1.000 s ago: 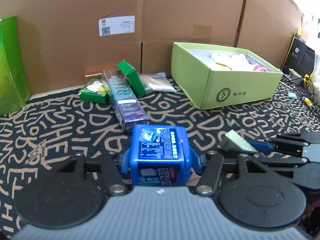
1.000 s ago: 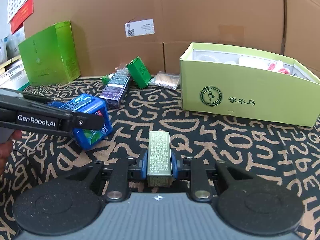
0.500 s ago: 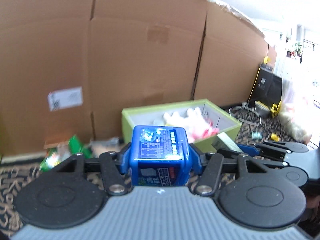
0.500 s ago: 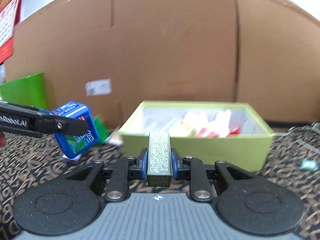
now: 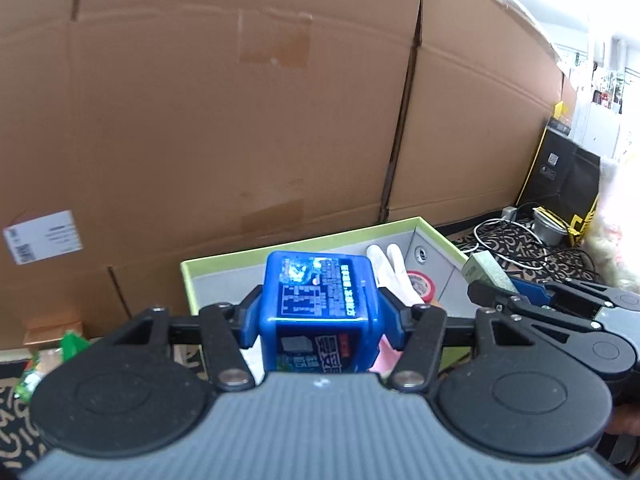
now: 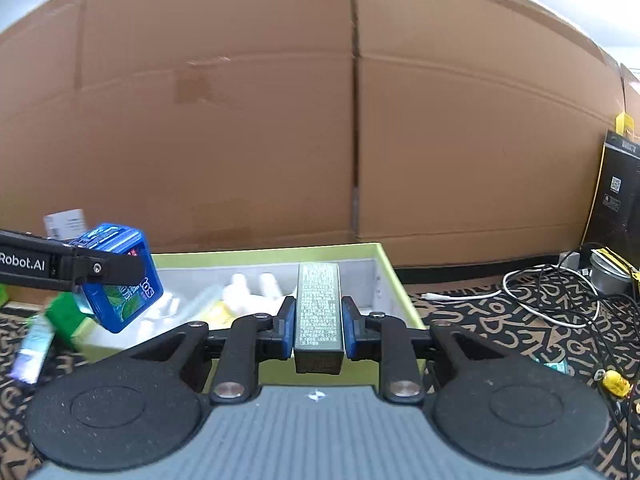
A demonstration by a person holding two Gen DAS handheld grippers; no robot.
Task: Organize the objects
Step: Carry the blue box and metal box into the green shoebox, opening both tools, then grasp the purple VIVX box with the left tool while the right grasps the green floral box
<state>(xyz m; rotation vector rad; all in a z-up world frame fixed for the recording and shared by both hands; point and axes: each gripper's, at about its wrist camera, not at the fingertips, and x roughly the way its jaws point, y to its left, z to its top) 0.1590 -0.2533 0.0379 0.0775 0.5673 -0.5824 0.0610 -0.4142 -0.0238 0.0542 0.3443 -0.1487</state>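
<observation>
Two loads ride in at once: the left gripper (image 5: 318, 316) grasps a blue box (image 5: 318, 304), the right gripper (image 6: 318, 326) clamps a slim grey-green box (image 6: 319, 312), both near the open green box (image 6: 384, 276). Best play, I'd say: carry each clear over the near wall, lower onto a free patch among the white items (image 6: 248, 292), then release.
</observation>
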